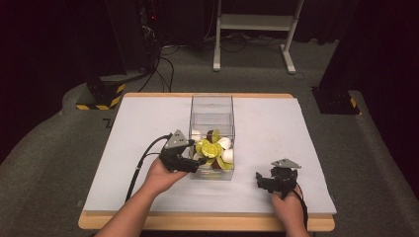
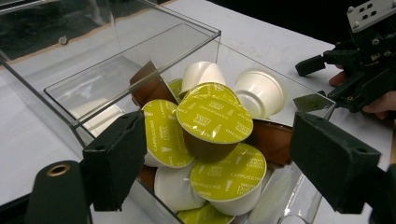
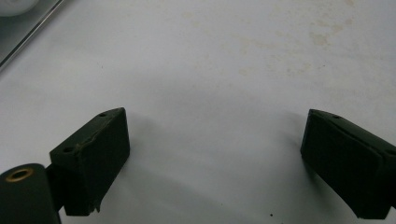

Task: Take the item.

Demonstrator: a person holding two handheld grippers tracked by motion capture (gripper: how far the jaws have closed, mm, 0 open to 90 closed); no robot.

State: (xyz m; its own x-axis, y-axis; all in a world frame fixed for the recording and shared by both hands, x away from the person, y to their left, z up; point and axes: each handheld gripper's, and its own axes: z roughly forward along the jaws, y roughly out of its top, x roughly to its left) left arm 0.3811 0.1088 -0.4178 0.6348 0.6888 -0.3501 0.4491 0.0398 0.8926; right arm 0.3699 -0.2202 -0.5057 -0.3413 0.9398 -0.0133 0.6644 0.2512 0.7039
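While our left gripper [image 2: 217, 158] hangs wide over the green-lidded brown plastic coffee capsule [image 2: 214, 122]:
Light, stiff, slippery cup; we'd pinch its tapered sides under the rim. Right gripper [image 3: 215, 163] wide, empty.

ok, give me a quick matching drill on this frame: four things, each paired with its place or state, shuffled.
1. clear plastic box
2. green-lidded coffee capsule
3. left gripper
4. right gripper

A. jaws open above bare white table
B. top of the heap
C. mid-table, holding the capsules
D. jaws open either side of the pile

Pairs: 1-C, 2-B, 3-D, 4-A
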